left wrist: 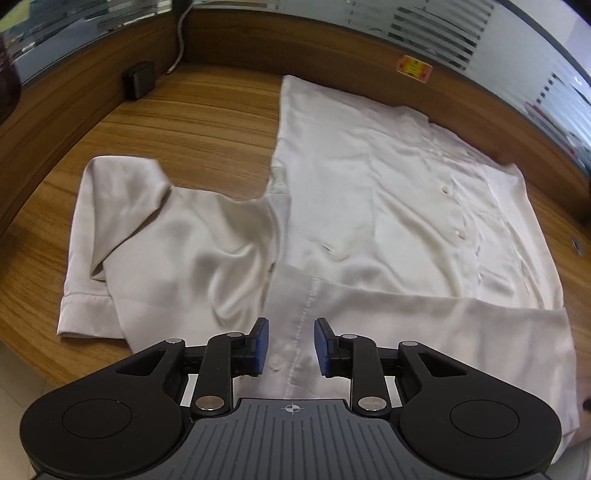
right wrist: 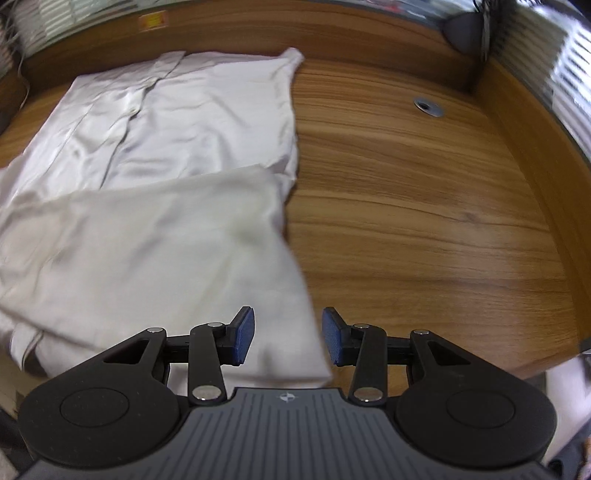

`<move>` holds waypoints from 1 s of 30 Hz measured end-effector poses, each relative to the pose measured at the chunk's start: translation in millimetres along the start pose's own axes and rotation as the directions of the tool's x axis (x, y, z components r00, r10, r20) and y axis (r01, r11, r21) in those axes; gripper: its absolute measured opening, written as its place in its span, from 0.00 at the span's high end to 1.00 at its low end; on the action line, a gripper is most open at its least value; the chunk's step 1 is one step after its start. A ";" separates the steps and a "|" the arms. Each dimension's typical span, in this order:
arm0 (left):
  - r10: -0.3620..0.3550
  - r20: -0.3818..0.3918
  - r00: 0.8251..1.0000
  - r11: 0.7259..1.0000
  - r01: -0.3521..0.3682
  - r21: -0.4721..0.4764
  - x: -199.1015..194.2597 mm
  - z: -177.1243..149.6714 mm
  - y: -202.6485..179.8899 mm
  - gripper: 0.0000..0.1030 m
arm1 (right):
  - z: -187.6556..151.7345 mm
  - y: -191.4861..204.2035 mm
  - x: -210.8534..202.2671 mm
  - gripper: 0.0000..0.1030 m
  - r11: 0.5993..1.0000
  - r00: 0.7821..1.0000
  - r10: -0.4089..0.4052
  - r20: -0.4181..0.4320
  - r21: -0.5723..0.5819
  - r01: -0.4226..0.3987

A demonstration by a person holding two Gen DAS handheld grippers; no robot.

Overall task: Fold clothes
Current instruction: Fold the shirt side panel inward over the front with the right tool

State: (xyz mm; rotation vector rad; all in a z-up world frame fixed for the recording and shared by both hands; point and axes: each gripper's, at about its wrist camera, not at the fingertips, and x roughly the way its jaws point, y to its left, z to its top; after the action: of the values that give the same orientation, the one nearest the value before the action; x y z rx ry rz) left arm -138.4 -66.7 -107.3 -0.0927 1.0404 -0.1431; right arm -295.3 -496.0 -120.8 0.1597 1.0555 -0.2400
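Satiny cream shirt lies creased on the wood-grain desk; my left gripper and right gripper both gape, apparently gripping nothing.

wooden desk, raised wood rim, frosted striped glass behind.

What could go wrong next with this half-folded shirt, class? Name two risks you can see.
1. The left sleeve lies spread out and creased; folding it as it is could set the wrinkles in.
2. The folded flap lies loose under the open right claw, near the desk edge; a careless sweep might drag it undone. The left claw is open too, so nothing pins the shirt.
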 end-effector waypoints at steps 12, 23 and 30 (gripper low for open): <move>0.028 -0.001 1.000 0.999 -0.028 0.018 -6.1 4.9 -25.0 0.65 | 74.2 -36.9 76.8 0.71 0.958 0.971 0.240 0.008 0.160 -0.238; 0.056 -0.007 0.998 0.997 -0.056 -0.049 -9.9 -6.3 -30.0 0.62 | 80.9 -49.8 74.0 0.99 0.967 0.978 0.208 -0.032 0.158 -0.200; 0.063 -0.020 0.998 0.998 -0.063 -0.024 -1.5 -6.1 -29.7 0.61 | 71.5 -66.3 58.8 0.75 0.981 0.989 0.149 -0.020 0.130 -0.146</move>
State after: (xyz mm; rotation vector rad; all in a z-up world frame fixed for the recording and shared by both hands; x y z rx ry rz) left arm -146.7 -95.8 -104.8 -0.0810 1.0633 -0.0739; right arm -225.5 -584.2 -138.5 0.3571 1.0531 -0.1716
